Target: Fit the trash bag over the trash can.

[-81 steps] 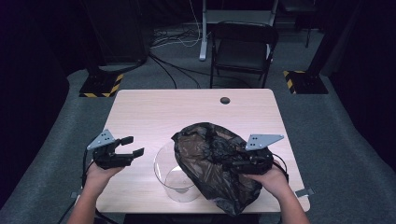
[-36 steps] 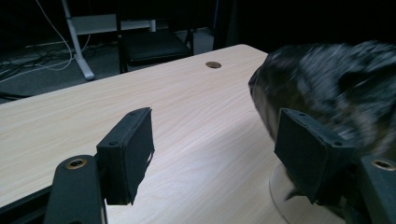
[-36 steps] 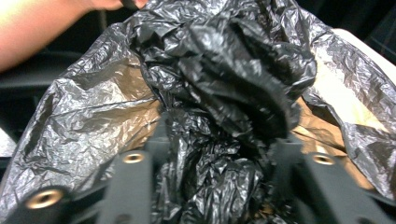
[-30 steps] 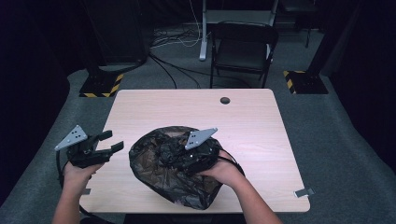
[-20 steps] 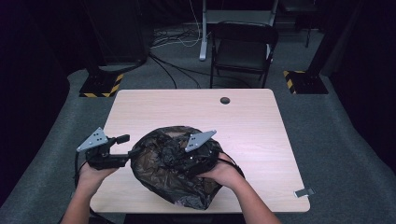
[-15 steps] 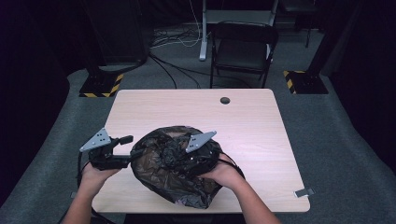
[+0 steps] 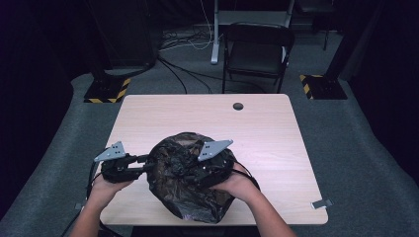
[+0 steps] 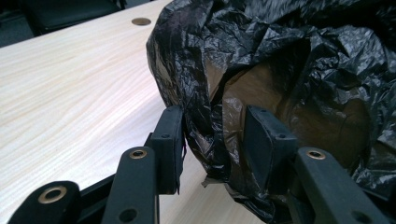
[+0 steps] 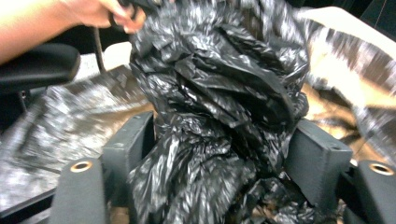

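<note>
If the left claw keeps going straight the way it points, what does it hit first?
The black plastic bag. A fold of it already sits between the left claw's open jaws, so it would likely push straight into the bag.

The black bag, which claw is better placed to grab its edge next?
Left, probably. The left claw is open with a fold of the black bag between its jaws; the right claw already holds bunched plastic.

A glossy black bag (image 7: 190, 180) — brownish where thin — lies on the pale woodgrain table (image 7: 267, 133); black grippers carry grey plates (image 7: 214, 149); yellow-black hazard stripes (image 7: 310, 86) beyond.
</note>
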